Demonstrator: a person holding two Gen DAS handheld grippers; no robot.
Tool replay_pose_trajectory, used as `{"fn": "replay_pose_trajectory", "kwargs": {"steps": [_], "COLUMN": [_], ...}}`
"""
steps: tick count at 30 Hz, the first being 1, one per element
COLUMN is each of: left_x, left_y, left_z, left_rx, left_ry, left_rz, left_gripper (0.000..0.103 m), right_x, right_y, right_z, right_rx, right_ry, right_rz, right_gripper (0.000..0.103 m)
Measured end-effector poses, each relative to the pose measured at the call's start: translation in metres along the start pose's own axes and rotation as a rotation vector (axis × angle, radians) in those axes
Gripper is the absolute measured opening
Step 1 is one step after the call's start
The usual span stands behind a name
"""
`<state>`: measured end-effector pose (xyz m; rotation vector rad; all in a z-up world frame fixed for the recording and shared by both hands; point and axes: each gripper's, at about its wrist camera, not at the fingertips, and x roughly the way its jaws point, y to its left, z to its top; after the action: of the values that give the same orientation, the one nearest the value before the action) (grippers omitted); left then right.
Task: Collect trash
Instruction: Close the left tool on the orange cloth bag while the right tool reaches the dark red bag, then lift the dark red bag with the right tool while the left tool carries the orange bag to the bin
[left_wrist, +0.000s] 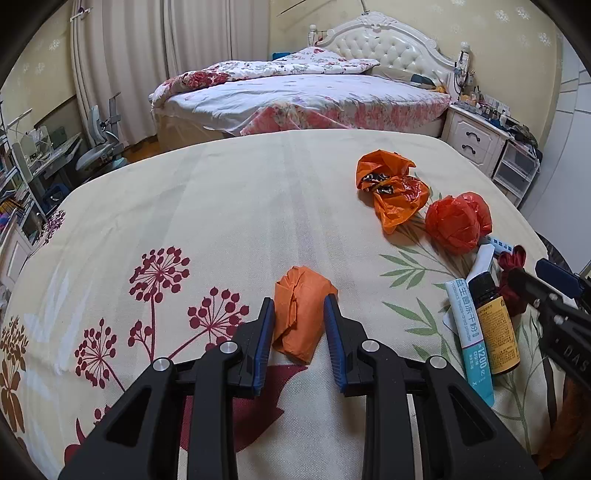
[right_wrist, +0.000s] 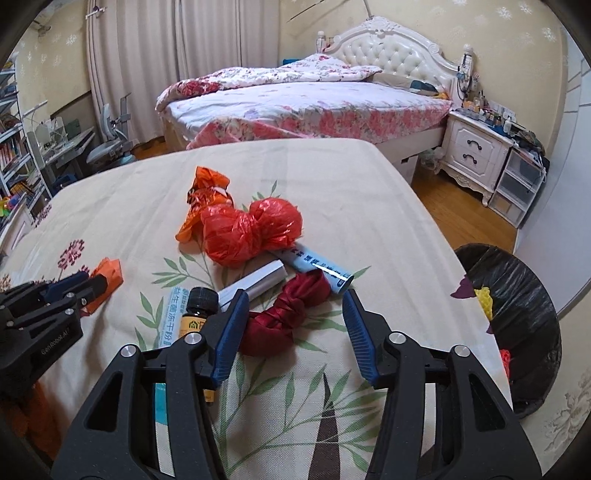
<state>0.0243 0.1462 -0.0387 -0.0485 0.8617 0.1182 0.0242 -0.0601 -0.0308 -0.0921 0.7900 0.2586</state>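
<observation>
My left gripper (left_wrist: 300, 314) is open, its fingers on either side of a crumpled orange paper wad (left_wrist: 300, 317) on the cream floral cloth; the wad also shows in the right wrist view (right_wrist: 107, 275). My right gripper (right_wrist: 293, 314) is open and wide, just above a dark red twisted cloth bundle (right_wrist: 284, 317). A red plastic bag ball (right_wrist: 247, 230) and an orange wrapper (right_wrist: 207, 188) lie beyond it. A black-lined trash bin (right_wrist: 517, 306) stands on the floor at the right.
An amber bottle (right_wrist: 195, 310), a teal and white tube (right_wrist: 168, 321), a silver box (right_wrist: 258, 280) and a pale blue tube (right_wrist: 314, 267) lie by the red bundle. The table edge (right_wrist: 443, 236) drops off to the right. A bed (right_wrist: 295, 99) and nightstand (right_wrist: 476, 151) stand behind.
</observation>
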Motion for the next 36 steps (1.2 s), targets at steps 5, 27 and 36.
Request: {"fn": "replay_pose_trajectory", "kwargs": {"steps": [5, 27, 36], "left_x": [0.001, 0.008, 0.007], "left_y": [0.003, 0.002, 0.004], "left_z": [0.0, 0.004, 0.003], "left_rx": [-0.013, 0.002, -0.011], "left_ry": [0.011, 0.033, 0.03], "left_rz": [-0.011, -0.034, -0.045], "left_gripper": [0.037, 0.034, 0.033], "right_x": [-0.002, 0.001, 0.007], "right_y": [-0.005, 0.004, -0.005], "right_z": [-0.003, 0.004, -0.008], "right_rx": [-0.001, 0.02, 0.016], "right_ry": [0.017, 0.034, 0.086], "right_rz": [-0.014, 0.045, 0.034], "right_gripper": [0.06, 0.06, 0.055]}}
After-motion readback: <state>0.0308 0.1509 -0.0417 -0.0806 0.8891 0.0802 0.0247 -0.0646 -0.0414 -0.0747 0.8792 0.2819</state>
